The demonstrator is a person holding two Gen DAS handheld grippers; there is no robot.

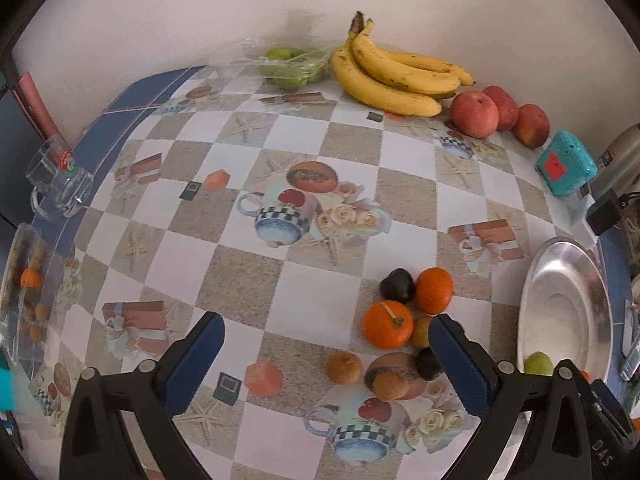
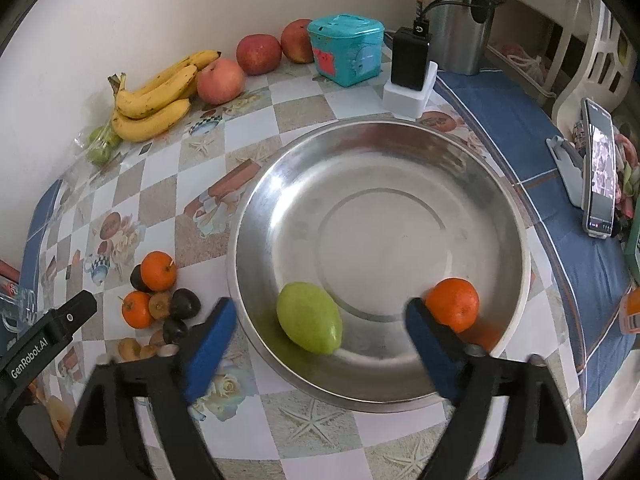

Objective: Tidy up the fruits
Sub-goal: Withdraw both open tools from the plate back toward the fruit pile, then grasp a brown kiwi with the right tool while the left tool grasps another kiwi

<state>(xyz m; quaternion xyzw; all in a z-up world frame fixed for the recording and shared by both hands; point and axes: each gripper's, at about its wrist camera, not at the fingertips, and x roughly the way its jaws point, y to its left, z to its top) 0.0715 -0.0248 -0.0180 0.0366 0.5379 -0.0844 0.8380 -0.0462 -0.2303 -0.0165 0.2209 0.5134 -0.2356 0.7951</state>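
Note:
A steel bowl (image 2: pixel 500 208) holds a green pear (image 2: pixel 310 317) and an orange (image 2: pixel 453 304). My right gripper (image 2: pixel 320 314) is open above the bowl's near rim, with the pear between its fingers and the orange by the right finger. A pile of loose fruit lies left of the bowl: oranges (image 1: pixel 387 324), dark plums (image 1: pixel 396 285) and brown kiwis (image 1: pixel 344 367). My left gripper (image 1: pixel 326 332) is open and empty just in front of that pile. The bowl shows in the left wrist view (image 1: pixel 568 304) at the right.
Bananas (image 1: pixel 394 74), three red apples (image 1: pixel 475 114) and a bag of green fruit (image 1: pixel 290 66) lie along the wall. A teal box (image 2: pixel 346 50), a charger (image 2: pixel 410 60), a steel flask (image 2: pixel 456 16) and a phone on a stand (image 2: pixel 600 172) stand around the bowl. A glass mug (image 1: pixel 60 178) is far left.

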